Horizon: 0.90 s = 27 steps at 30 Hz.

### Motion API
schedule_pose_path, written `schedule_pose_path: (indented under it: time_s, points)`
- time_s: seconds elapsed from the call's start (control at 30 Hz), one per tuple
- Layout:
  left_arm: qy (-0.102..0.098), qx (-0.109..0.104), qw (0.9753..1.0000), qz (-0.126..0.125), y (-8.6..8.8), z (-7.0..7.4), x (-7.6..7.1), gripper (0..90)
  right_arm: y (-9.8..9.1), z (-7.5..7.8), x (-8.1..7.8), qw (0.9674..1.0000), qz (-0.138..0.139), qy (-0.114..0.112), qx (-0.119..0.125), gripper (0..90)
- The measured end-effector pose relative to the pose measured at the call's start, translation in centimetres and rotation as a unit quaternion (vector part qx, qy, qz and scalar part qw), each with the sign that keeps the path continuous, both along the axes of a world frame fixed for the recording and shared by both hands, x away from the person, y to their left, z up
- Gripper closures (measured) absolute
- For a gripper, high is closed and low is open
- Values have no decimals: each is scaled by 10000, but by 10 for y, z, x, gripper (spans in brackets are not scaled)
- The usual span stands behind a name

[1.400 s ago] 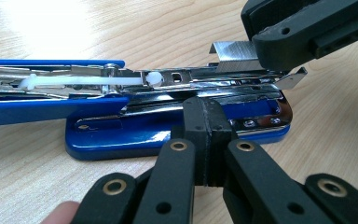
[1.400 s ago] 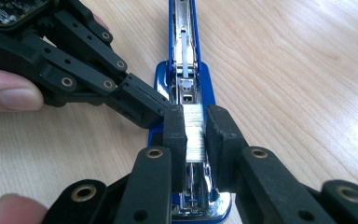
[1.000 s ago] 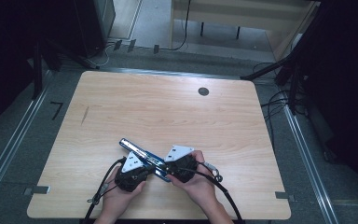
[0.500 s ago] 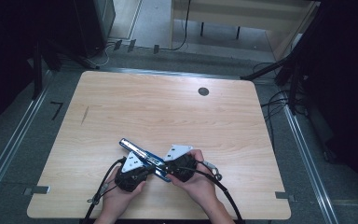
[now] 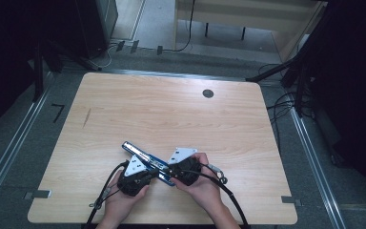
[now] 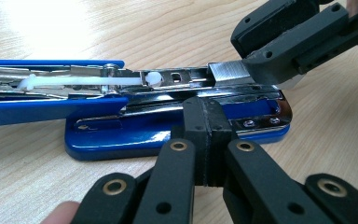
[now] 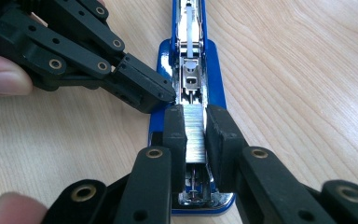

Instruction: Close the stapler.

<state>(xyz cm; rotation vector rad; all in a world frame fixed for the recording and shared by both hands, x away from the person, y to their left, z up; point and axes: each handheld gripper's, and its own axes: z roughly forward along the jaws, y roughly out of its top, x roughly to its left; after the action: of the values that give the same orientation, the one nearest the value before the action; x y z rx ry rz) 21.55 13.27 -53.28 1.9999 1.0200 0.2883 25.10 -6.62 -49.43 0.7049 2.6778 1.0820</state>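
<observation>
A blue stapler [image 5: 140, 155] lies swung open on the wooden table [image 5: 171, 114], its metal magazine [image 6: 177, 79] facing up. My right gripper [image 7: 196, 122] is shut on a silver strip of staples [image 7: 196, 137] and holds it over the rear end of the magazine. In the left gripper view the same strip [image 6: 226, 72] pokes out from the right gripper [image 6: 279, 53]. My left gripper [image 6: 207, 114] is shut with nothing between its jaws, and its tips rest against the side of the stapler's blue base [image 6: 121, 137]. In the right gripper view the left gripper [image 7: 154, 95] meets the stapler from the left.
Both hands sit close together near the table's front edge [image 5: 162, 222]. A round cable hole [image 5: 208, 93] is at the far right of the top. Cables [image 5: 228, 191] trail off the front. Floor rails and dark equipment surround the table.
</observation>
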Motion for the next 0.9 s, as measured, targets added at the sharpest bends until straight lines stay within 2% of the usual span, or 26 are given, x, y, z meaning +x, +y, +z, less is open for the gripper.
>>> schedule_pose_path:
  time_s: [0.07, 0.13, 0.2, 0.37, 0.5, 0.67, 0.9]
  points:
    - [-6, -5, 10000, 3, 0, 0, 0, 900, -1, 0, 1, 10000, -7, 49, 66, 784]
    - [-1, -2, 10000, 0, 0, 0, 0, 900, -2, 2, 1, 9997, -15, 51, 231, 785]
    - [-5, -6, 10000, 4, 0, 0, 0, 900, -2, 3, 1, 9995, -60, 8, 298, 819]
    - [-8, -1, 10000, 1, 0, 0, 0, 900, 4, -1, 5, 9993, -147, -60, 341, 893]
    - [-5, 1, 10000, -3, 0, 0, 0, 900, 12, -5, 7, 9990, -157, -80, 401, 895]
    - [-9, 4, 10000, 3, 0, 0, 0, 900, 21, -9, 9, 9992, -97, -170, 337, 896]
    - [-12, 5, 10000, -3, 0, 0, 0, 900, 17, -8, 5, 9997, -110, -169, 161, 900]
